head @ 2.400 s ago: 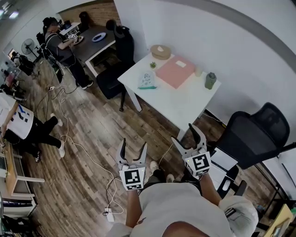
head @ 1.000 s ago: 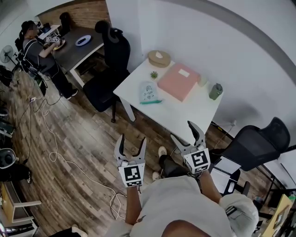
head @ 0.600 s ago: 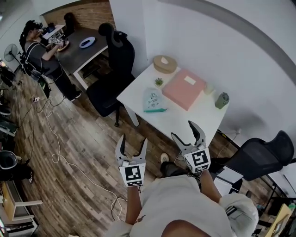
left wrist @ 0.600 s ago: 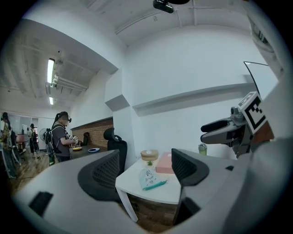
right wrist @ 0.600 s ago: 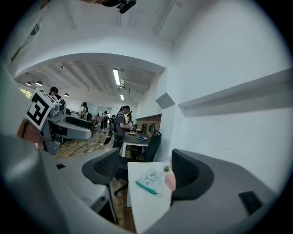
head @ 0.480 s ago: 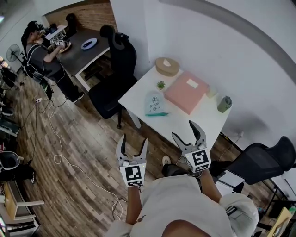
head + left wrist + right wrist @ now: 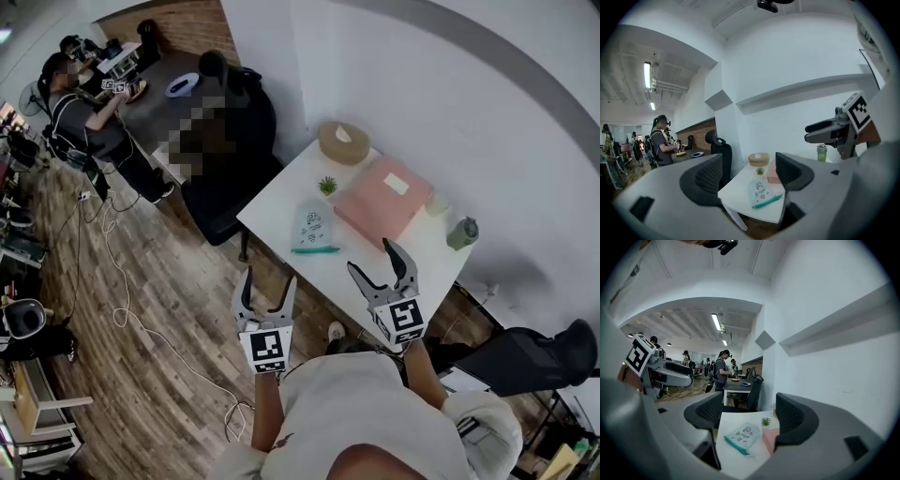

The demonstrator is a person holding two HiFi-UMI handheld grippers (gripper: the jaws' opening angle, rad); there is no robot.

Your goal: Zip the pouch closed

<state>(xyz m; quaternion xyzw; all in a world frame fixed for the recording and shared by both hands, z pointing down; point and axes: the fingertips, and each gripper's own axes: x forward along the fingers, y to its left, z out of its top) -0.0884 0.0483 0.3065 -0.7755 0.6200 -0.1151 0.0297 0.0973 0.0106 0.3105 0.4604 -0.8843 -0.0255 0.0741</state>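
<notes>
A pale printed pouch (image 7: 310, 228) with a teal zip edge lies flat on the white table (image 7: 281, 206), near its front edge. It also shows in the left gripper view as the pouch (image 7: 760, 191) and in the right gripper view as the pouch (image 7: 742, 435). My left gripper (image 7: 263, 294) is held open in the air, short of the table. My right gripper (image 7: 383, 262) is open too, hovering over the table's near edge. Neither touches the pouch, and both are empty.
On the table stand a pink box (image 7: 385, 198), a round wooden box (image 7: 343, 142), a tiny potted plant (image 7: 327, 186) and a green bottle (image 7: 462, 233). A black office chair (image 7: 225, 173) sits at the table's left. A person (image 7: 89, 117) stands at a dark desk (image 7: 173, 89) far left. Cables (image 7: 122, 291) run across the wood floor.
The table and pouch have drawn closer to the grippers as the view advanced toward them. Both grippers stay open and empty, held in the same pose.
</notes>
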